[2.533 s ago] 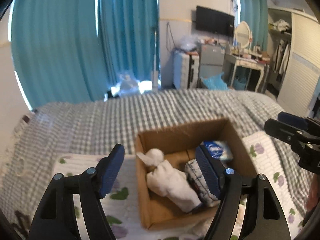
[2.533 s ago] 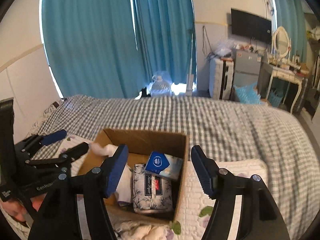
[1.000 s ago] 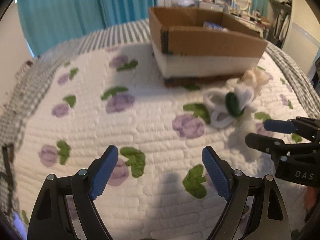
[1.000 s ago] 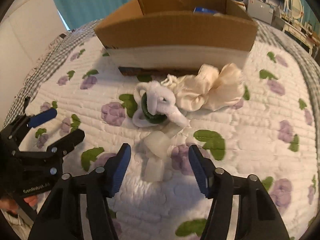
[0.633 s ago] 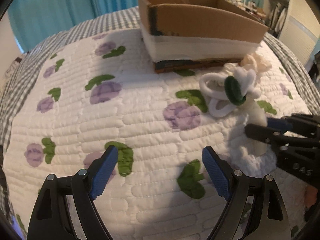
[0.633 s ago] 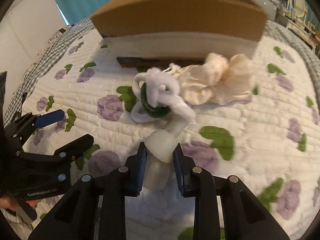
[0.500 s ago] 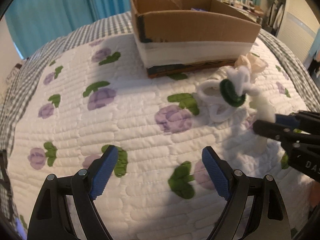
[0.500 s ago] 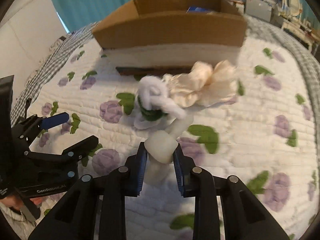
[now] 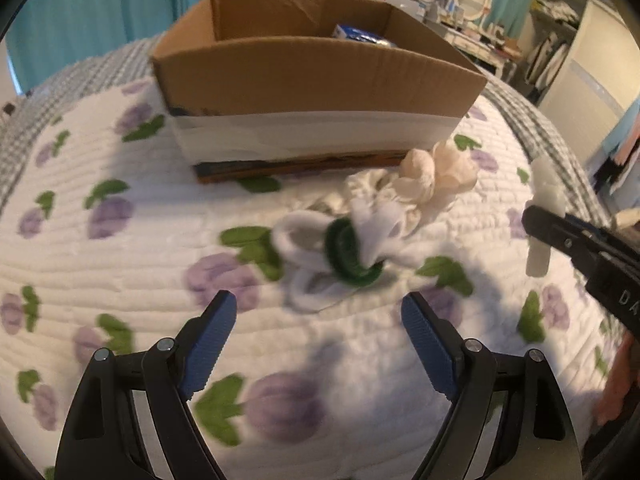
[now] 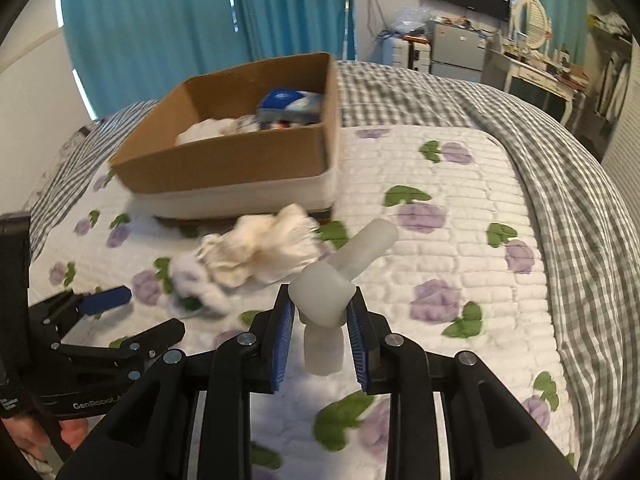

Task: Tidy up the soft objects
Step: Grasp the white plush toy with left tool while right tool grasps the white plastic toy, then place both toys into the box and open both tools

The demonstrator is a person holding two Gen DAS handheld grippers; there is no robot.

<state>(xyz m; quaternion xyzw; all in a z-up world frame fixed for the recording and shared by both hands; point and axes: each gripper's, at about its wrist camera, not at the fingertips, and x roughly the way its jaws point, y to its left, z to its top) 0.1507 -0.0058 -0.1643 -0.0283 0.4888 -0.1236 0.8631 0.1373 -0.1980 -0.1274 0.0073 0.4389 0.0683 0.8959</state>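
My right gripper (image 10: 320, 314) is shut on a white foam piece (image 10: 340, 272) and holds it above the quilt; it shows at the right of the left wrist view (image 9: 546, 196). My left gripper (image 9: 318, 340) is open and empty, low over the quilt, just in front of a white fluffy item with a green ring (image 9: 348, 244). A cream cloth bundle (image 9: 432, 176) lies behind it, also in the right wrist view (image 10: 272, 250). The cardboard box (image 9: 304, 76) beyond holds tissue packs (image 10: 290, 106) and a white soft item (image 10: 208, 130).
The floral quilt (image 10: 460, 208) lies on a grey checked bedspread (image 10: 560, 168). Blue curtains (image 10: 180, 20) hang behind the bed. A dresser with a mirror (image 10: 532, 60) and a fridge stand at the far right.
My right gripper has lifted the white foam piece off the quilt and moved right. My left gripper has moved closer to the white item with the green ring.
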